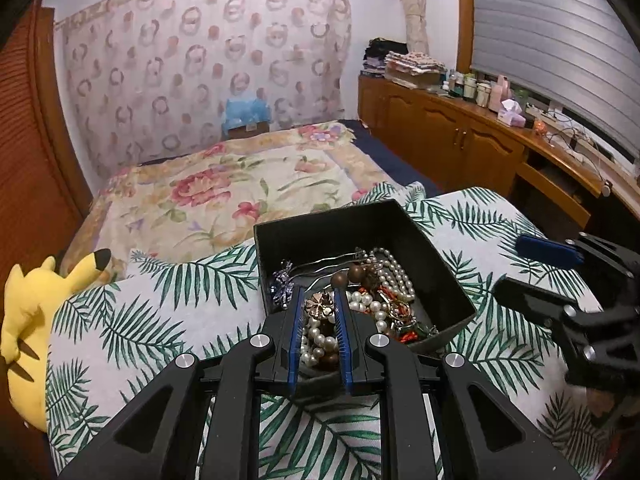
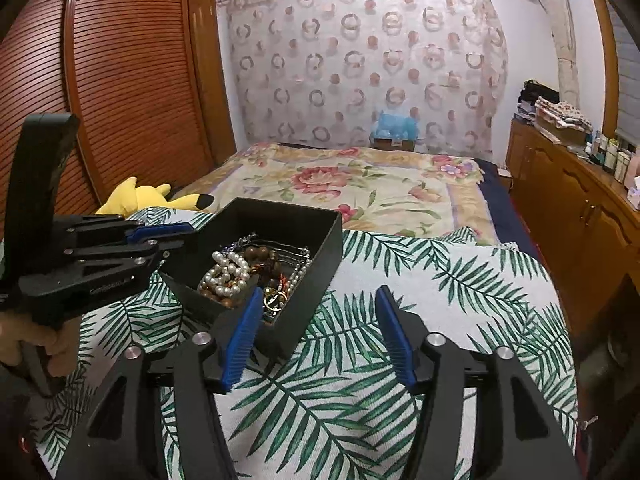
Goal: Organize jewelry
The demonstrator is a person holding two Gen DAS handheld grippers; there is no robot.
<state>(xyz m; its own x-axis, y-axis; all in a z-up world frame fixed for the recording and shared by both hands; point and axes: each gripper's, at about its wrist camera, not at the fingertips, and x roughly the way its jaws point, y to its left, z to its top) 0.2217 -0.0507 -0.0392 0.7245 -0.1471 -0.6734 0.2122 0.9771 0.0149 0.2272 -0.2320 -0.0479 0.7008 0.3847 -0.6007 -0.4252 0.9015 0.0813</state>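
where a cloth printed with green palm leaves covers a raised surface at the near end of a bed, an open black box sits on the cloth, filled with a tangle of jewelry: strings of white pearls, brown wooden beads, gold pieces and a silvery ornament at the box's left side.

in the left wrist view, the left gripper reaches over the near wall of the box, its blue-padded jaws drawn nearly together above the pearls and a gold flower-shaped piece; whether the pads actually pinch anything cannot be told.

in the right wrist view, the right gripper has its jaws spread well apart, with nothing between the pads. its left finger overlaps the box's near right corner, while the other stands over bare cloth to the right of the box.

a yellow plush toy lies at the far left edge of the cloth. beyond, a floral bedspread stretches toward a patterned curtain, and wooden cabinets run along the right.
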